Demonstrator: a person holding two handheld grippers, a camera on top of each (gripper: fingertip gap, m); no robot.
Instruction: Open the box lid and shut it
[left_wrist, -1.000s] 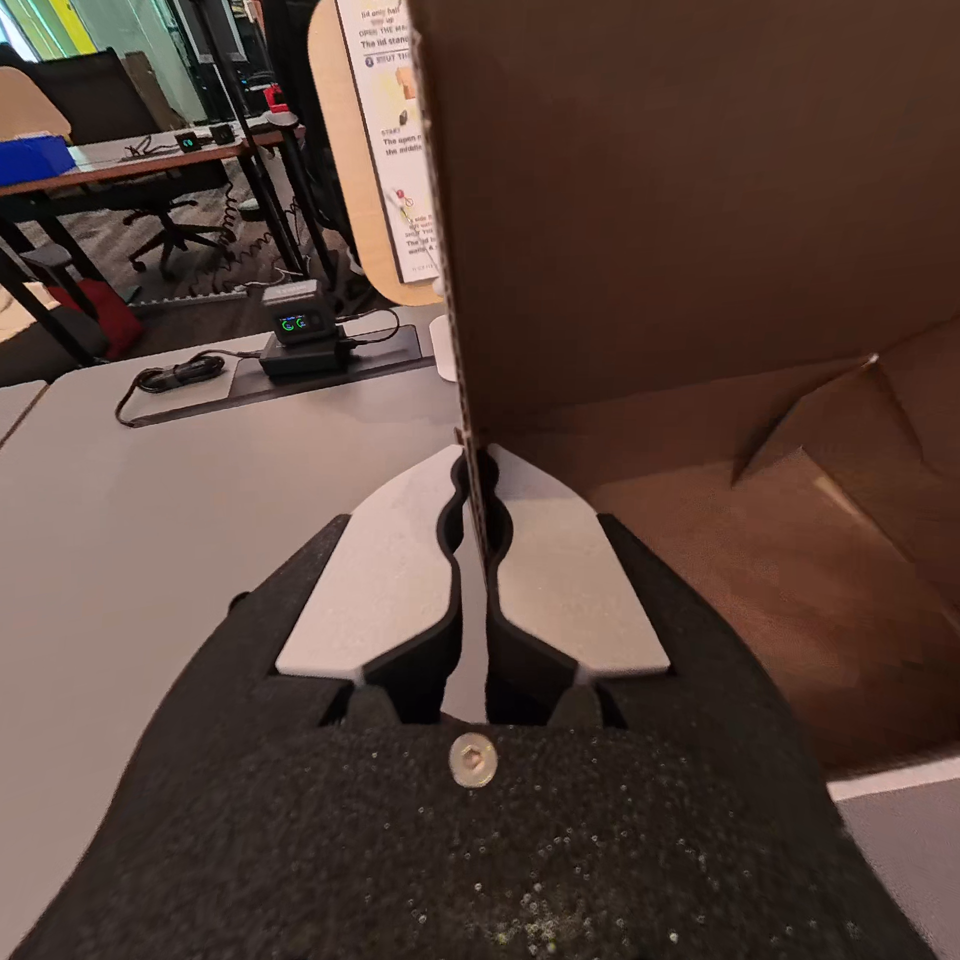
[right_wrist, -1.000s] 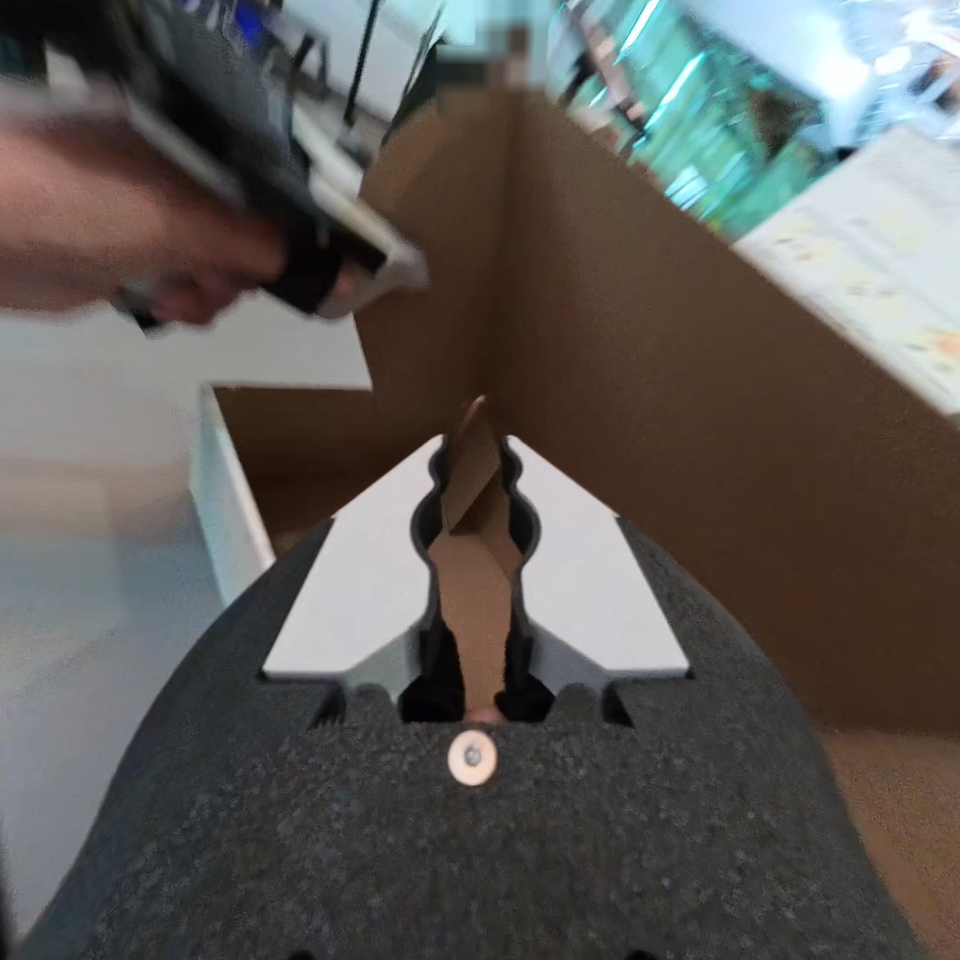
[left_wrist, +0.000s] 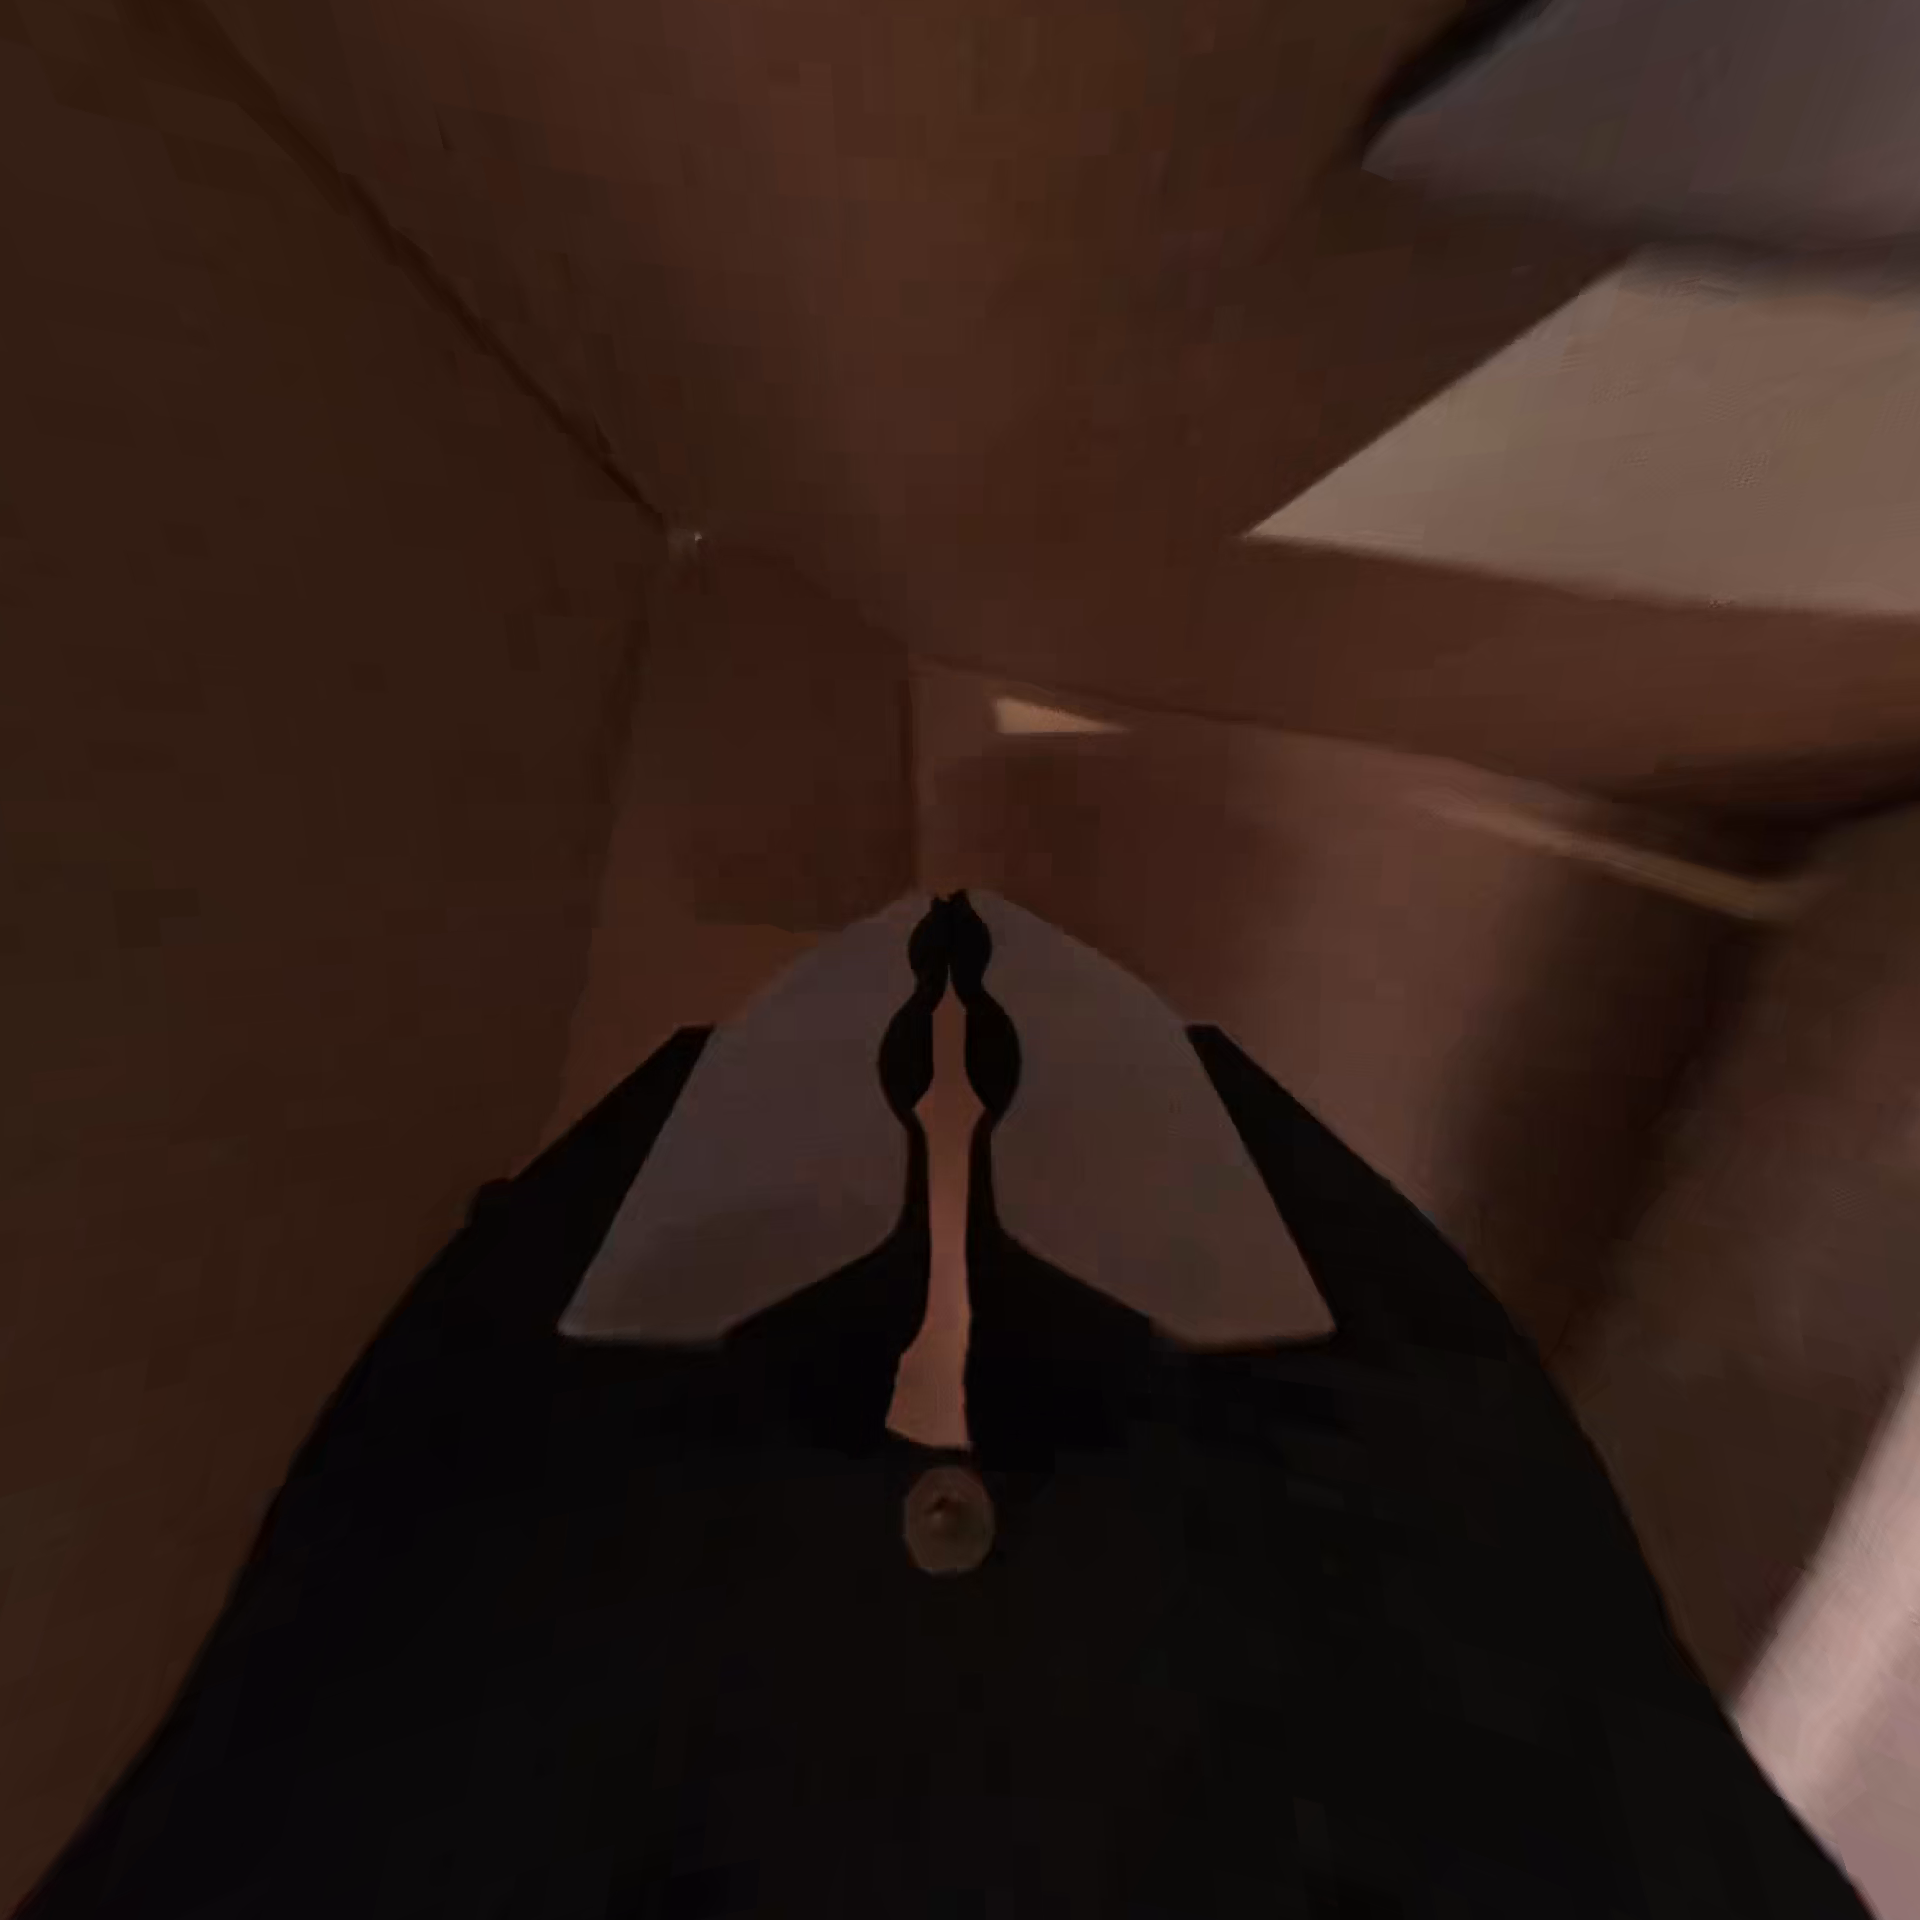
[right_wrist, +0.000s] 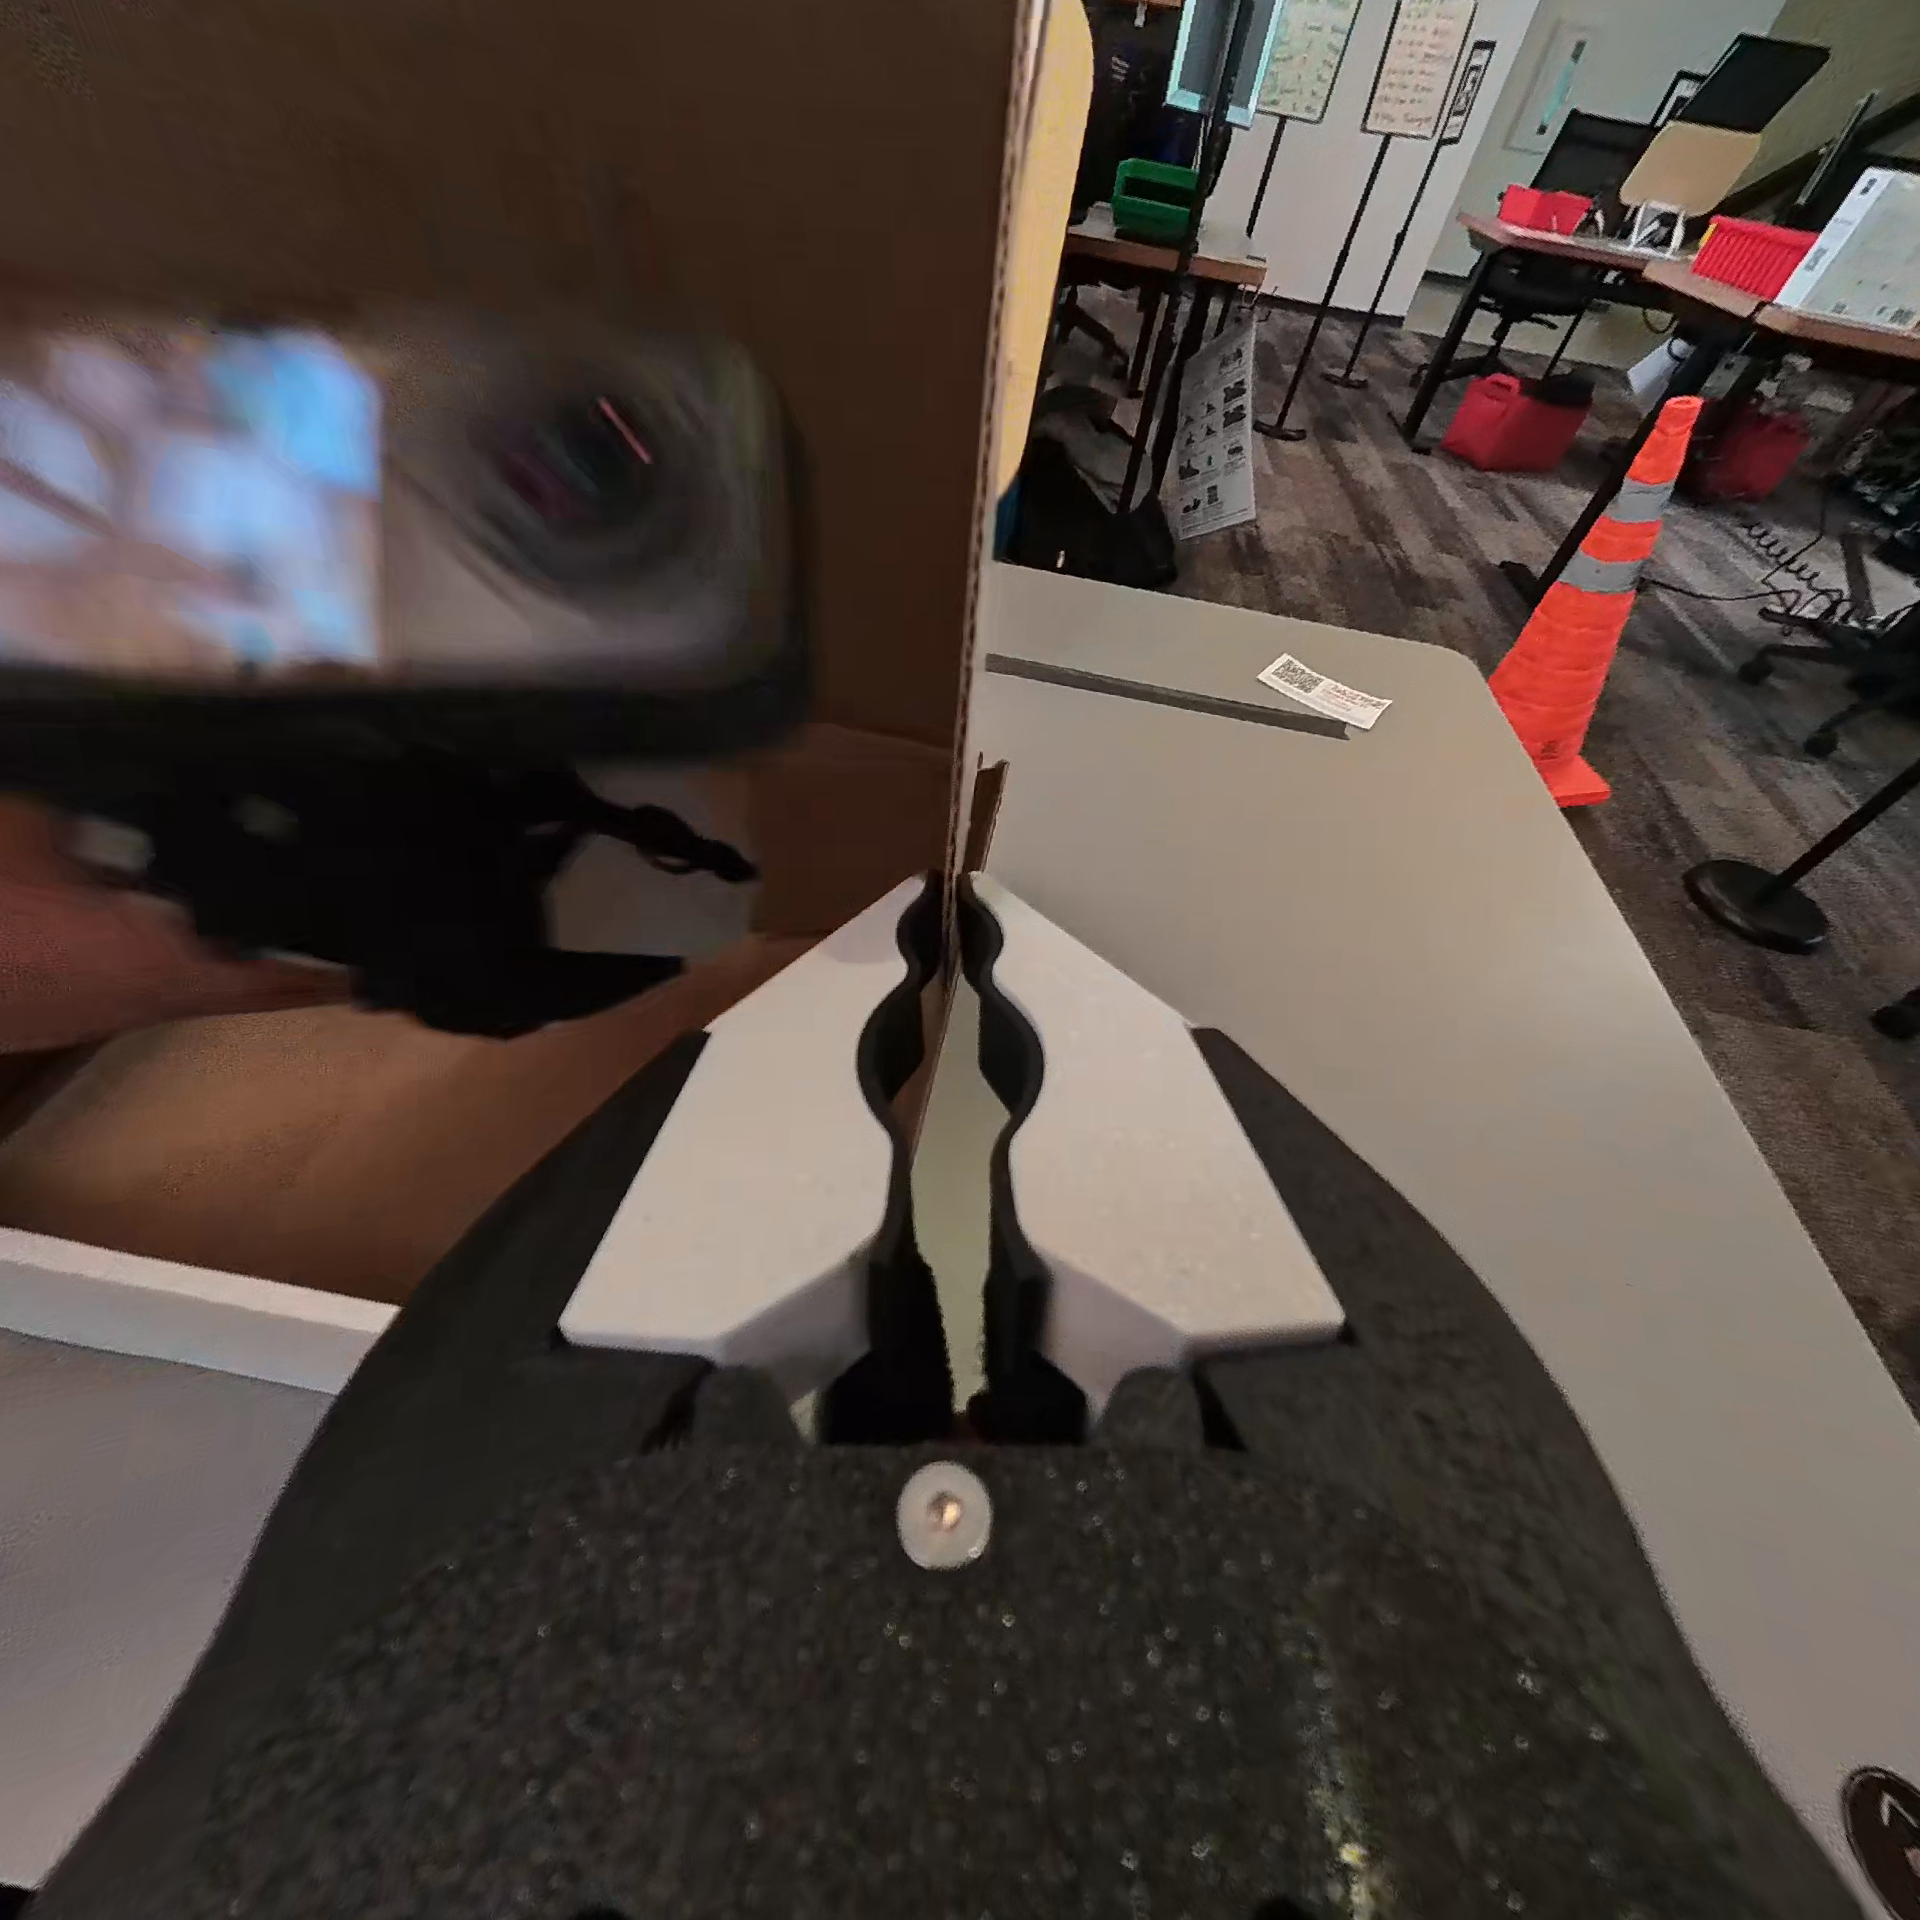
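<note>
The cardboard box has a brown inside and a white outer wall (right_wrist: 156, 1299). Its lid (right_wrist: 520, 156) stands upright. My right gripper (right_wrist: 951, 894) is shut on the lid's right edge, low down near the box's rim. My left gripper (left_wrist: 951, 909) is shut with nothing seen between its tips. It points into the dark brown inside of the box (left_wrist: 312, 727), near a corner. In the right wrist view the left gripper's camera unit (right_wrist: 582, 468) shows as a blur in front of the lid, with a hand (right_wrist: 62, 935) behind it.
The box stands on a grey table (right_wrist: 1351, 987) with a small printed sticker (right_wrist: 1325, 691). Beyond the table's right edge are an orange traffic cone (right_wrist: 1590, 613), a stand's round base (right_wrist: 1756, 904), and desks with red bins (right_wrist: 1756, 255).
My left gripper has let go of the lid's left edge and moved down into the box, so its view went dark. My right gripper has moved from the inner flap to the lid's right edge.
</note>
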